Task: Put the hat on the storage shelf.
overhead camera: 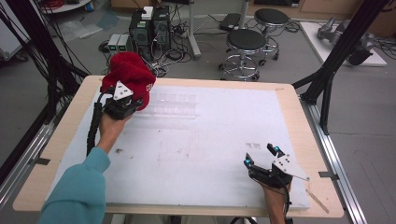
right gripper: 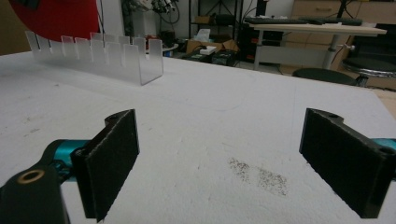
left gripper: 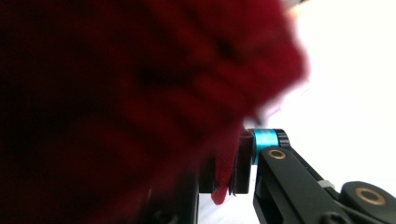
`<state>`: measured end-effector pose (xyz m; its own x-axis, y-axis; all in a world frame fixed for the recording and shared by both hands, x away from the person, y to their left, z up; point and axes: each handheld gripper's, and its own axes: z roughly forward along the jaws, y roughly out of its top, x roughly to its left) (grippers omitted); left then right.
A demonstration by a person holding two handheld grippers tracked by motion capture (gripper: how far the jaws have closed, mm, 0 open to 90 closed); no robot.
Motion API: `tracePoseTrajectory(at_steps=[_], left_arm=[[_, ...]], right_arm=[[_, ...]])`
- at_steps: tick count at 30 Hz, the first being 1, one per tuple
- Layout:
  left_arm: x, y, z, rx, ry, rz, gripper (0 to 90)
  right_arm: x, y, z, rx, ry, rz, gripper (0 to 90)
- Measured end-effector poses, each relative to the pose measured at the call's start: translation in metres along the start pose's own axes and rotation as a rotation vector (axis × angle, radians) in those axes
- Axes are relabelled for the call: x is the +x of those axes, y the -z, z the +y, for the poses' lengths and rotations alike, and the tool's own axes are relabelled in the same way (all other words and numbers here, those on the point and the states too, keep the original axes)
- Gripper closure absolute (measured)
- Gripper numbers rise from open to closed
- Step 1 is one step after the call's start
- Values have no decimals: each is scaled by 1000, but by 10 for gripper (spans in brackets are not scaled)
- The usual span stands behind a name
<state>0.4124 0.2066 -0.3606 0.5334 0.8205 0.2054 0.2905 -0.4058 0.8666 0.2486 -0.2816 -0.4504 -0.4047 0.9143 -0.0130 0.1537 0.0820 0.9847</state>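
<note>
A dark red knitted hat [overhead camera: 130, 74] with white lettering hangs above the table's far left corner, held up by my left gripper [overhead camera: 127, 101]. In the left gripper view the red knit [left gripper: 140, 93] covers most of the picture, and its edge [left gripper: 224, 177] is pinched between the black jaws. My right gripper [overhead camera: 261, 155] rests near the front right of the white mat [overhead camera: 210, 154], open. The right gripper view shows its two black pads [right gripper: 112, 163] wide apart with bare mat between them.
A clear plastic slotted rack [overhead camera: 175, 106] lies on the mat just right of the hat, also seen as the clear rack [right gripper: 100, 56]. Dark smudges [right gripper: 259, 175] mark the mat. Stools [overhead camera: 245, 44], computer towers [overhead camera: 149, 28] and cables stand beyond the far edge.
</note>
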Motion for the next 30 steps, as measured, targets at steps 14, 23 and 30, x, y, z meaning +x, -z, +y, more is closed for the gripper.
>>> tracePoseTrajectory(at_steps=[14,23,30], left_arm=[[-3,-8,-26,-6,39,-5,846],[-4,-9,-27,9,40,10,646],[-2,-4,-31,-18,76,-35,133]], right_arm=[[0,0,0,-3,1,0,109],[-1,1,0,-8,-12,-2,109],[-1,1,0,-8,-12,-2,109]])
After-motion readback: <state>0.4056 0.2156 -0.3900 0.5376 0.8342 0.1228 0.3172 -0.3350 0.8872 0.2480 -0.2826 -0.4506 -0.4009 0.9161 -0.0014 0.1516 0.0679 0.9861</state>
